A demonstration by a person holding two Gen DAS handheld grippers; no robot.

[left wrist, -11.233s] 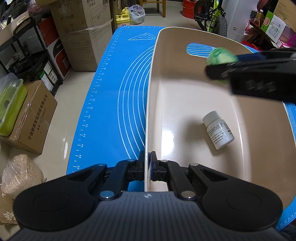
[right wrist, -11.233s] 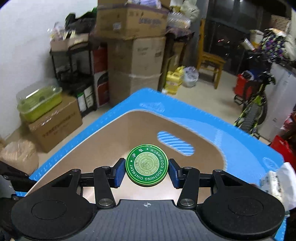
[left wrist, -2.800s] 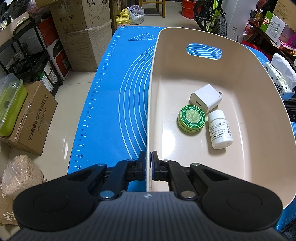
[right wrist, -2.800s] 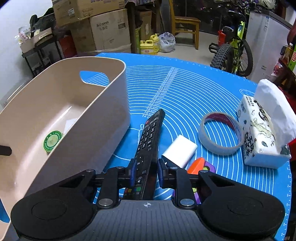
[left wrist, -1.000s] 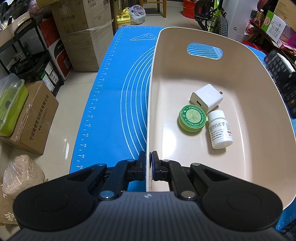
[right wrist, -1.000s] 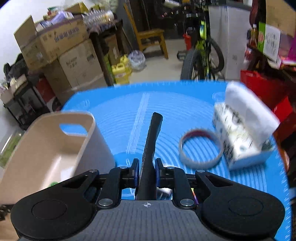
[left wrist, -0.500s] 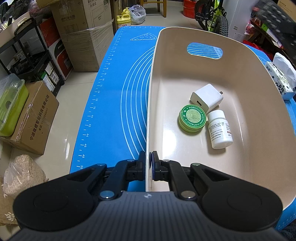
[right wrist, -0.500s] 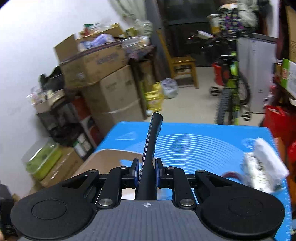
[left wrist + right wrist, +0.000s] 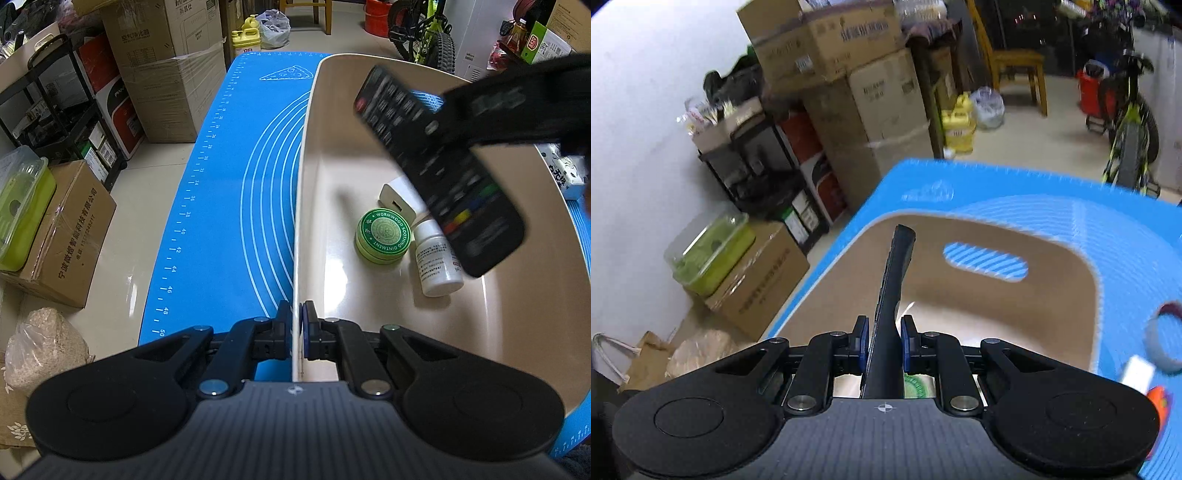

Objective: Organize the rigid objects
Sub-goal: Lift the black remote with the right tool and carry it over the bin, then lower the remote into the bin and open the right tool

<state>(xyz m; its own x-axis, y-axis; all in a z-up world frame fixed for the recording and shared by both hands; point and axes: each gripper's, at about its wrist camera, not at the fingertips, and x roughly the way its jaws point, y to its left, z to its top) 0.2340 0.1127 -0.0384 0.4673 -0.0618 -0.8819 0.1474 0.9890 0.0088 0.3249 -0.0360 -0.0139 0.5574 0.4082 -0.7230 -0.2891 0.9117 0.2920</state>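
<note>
Since half a second ago the remote control (image 9: 439, 170) has swung in from the upper right corner of the left wrist view and now hangs tilted over the inside of the beige bin (image 9: 509, 332), above the items on its floor. The right hand-held gripper (image 9: 884, 341) pinches the remote edge-on between its blue pads, the remote's far end pointing ahead toward the bin's handle cutout (image 9: 986, 262). The left hand-held gripper (image 9: 296, 334) is pressed together on the bin's near left wall, one finger on each side. Ahead and to its right, on the bin floor, lie a green ointment tin (image 9: 384, 234), a white pill bottle (image 9: 437, 264) touching it, and a white charger (image 9: 400, 195) just beyond. The bin sits on a blue mat (image 9: 229, 206) covering the desk.
</note>
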